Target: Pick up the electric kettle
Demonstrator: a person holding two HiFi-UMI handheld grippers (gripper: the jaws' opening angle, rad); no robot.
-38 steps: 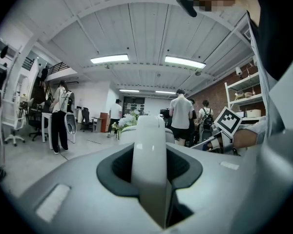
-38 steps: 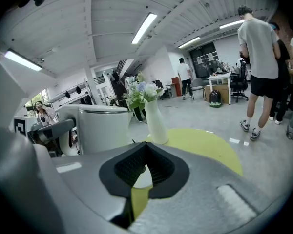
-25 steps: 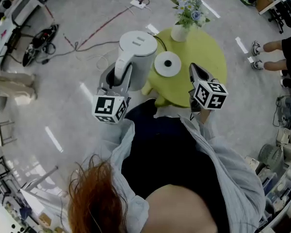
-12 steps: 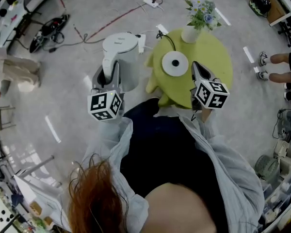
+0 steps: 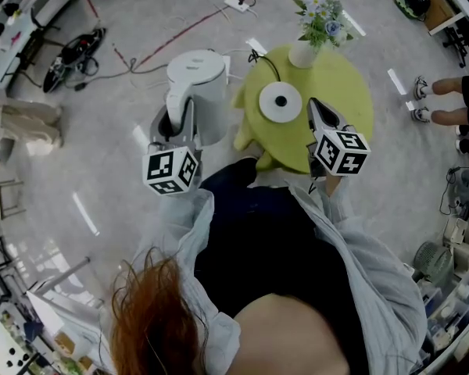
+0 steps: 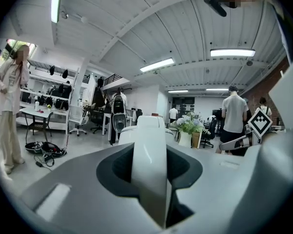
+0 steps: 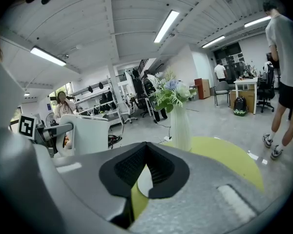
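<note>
The white electric kettle [image 5: 197, 75] hangs off the table's left side, over the floor. My left gripper [image 5: 177, 120] is shut on its handle [image 6: 149, 174], which fills the gap between the jaws in the left gripper view, with the lid [image 6: 151, 123] beyond. The kettle's round white base [image 5: 281, 101] lies on the green round table [image 5: 340, 80]. My right gripper [image 5: 313, 108] hovers over the table just right of the base, jaws shut with nothing in them [image 7: 145, 147]. From the right gripper view the kettle [image 7: 87, 130] shows at left.
A white vase of flowers [image 5: 305, 51] stands at the table's far edge. Cables and a power strip [image 5: 238, 5] lie on the floor behind the kettle. A person's legs [image 5: 442, 92] stand right of the table; more people, desks and chairs fill the room.
The kettle, held by my left gripper, has moved left, away from the table's edge, then settled. The right gripper has stayed where it was.
</note>
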